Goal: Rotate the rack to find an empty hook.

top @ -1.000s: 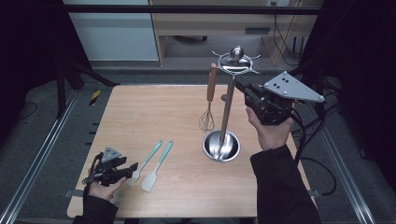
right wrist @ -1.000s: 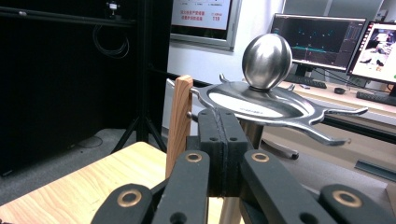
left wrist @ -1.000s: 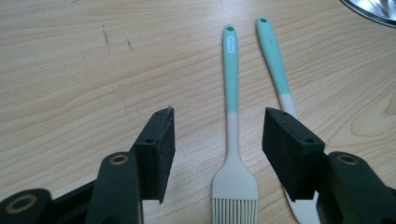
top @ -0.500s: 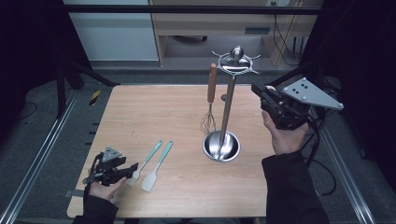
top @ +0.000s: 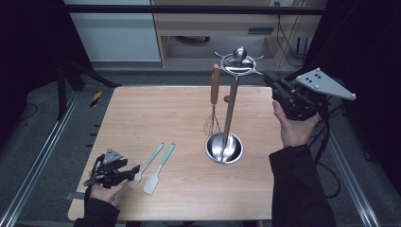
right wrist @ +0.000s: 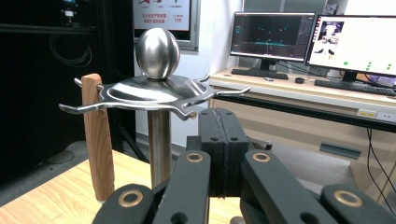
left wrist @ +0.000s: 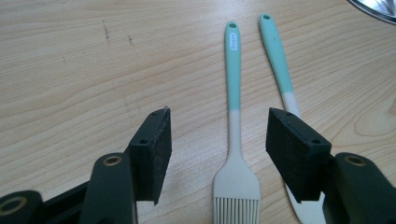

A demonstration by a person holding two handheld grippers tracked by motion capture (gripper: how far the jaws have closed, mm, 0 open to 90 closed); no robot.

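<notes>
A basting brush (left wrist: 232, 70) with a teal handle lies flat on the table, next to a matching spatula (left wrist: 276, 56). My left gripper (left wrist: 220, 122) is low over the table, open, its jaws having just been opening. The brush's neck lies between the pads, which do not touch it. In the high view this left gripper (top: 134, 171) is at the front left, at the head ends of the brush (top: 153, 155) and spatula (top: 161, 168). My right gripper (top: 268, 78) hangs in the air to the right of the steel utensil stand (top: 231, 113), shut and empty. Up close, the right gripper (right wrist: 223, 126) faces the stand's top (right wrist: 156, 91).
A whisk with a wooden handle (top: 215, 87) hangs from a hook of the stand, its wires just above the table. The stand's round steel base (top: 224, 147) sits right of centre. Beyond the table, the right gripper view has a desk with monitors (right wrist: 355, 44).
My right hand has drawn the shut gripper to the right, away from the stand's top. The left hand has stayed in place over the brush.
</notes>
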